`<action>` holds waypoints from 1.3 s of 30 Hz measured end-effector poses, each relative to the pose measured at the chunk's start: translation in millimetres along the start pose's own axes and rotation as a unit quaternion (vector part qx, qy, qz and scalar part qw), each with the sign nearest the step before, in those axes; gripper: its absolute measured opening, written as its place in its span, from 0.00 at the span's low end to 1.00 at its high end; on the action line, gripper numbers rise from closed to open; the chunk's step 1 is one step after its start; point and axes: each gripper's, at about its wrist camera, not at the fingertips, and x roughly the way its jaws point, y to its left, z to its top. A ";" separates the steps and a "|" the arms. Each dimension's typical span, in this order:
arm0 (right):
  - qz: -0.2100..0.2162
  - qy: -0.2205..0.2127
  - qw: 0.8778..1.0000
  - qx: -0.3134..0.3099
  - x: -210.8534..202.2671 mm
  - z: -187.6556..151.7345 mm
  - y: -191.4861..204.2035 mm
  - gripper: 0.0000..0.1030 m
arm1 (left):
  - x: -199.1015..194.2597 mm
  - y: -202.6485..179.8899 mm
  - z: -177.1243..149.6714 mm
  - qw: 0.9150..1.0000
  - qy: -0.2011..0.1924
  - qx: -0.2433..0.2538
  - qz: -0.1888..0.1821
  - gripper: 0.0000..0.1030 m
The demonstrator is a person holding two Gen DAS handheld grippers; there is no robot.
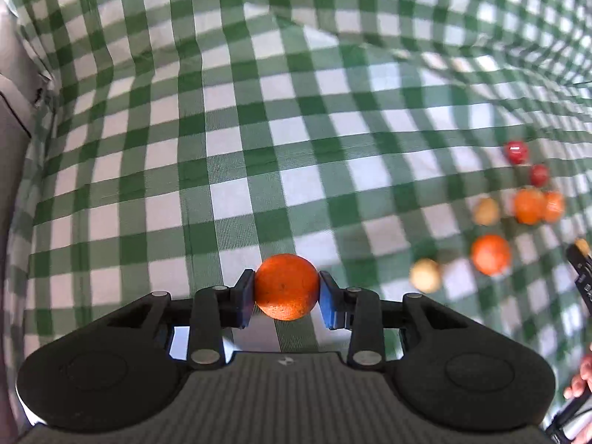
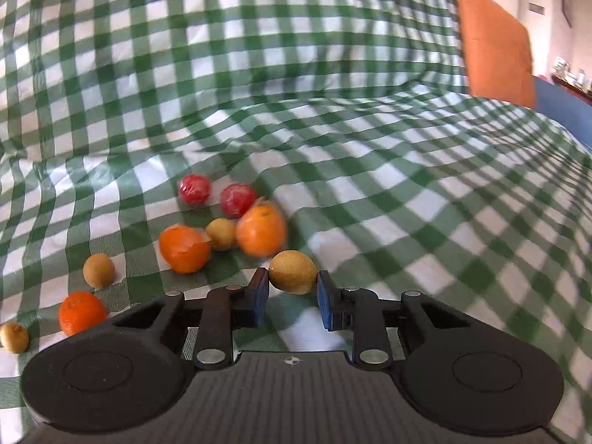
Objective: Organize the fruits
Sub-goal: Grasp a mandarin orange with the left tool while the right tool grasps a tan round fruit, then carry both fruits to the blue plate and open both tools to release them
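My left gripper (image 1: pixel 286 290) is shut on an orange (image 1: pixel 286 285) and holds it above the green checked cloth (image 1: pixel 222 129). My right gripper (image 2: pixel 292 288) is shut on a brownish-yellow kiwi (image 2: pixel 293 272) above the cloth. In the right wrist view, loose fruit lies ahead and left: two red fruits (image 2: pixel 194 188) (image 2: pixel 238 199), three oranges (image 2: pixel 262 232) (image 2: pixel 184 248) (image 2: pixel 82 312) and three kiwis (image 2: pixel 221 234) (image 2: pixel 98 270) (image 2: pixel 14 337). In the left wrist view the same pile lies far right, with an orange (image 1: pixel 490 254) and a kiwi (image 1: pixel 425 275) nearest.
The cloth is wrinkled, with a raised fold behind the fruit (image 2: pixel 259 85). An orange cushion (image 2: pixel 495 44) and a blue surface (image 2: pixel 566 107) stand at the far right. The other gripper and a hand (image 1: pixel 581 373) show at the right edge of the left wrist view.
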 end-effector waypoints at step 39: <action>0.334 -0.011 0.915 -0.224 -396.7 -83.0 125.0 0.29 | -244.8 116.8 -287.3 0.992 -0.082 -0.095 0.005 0.38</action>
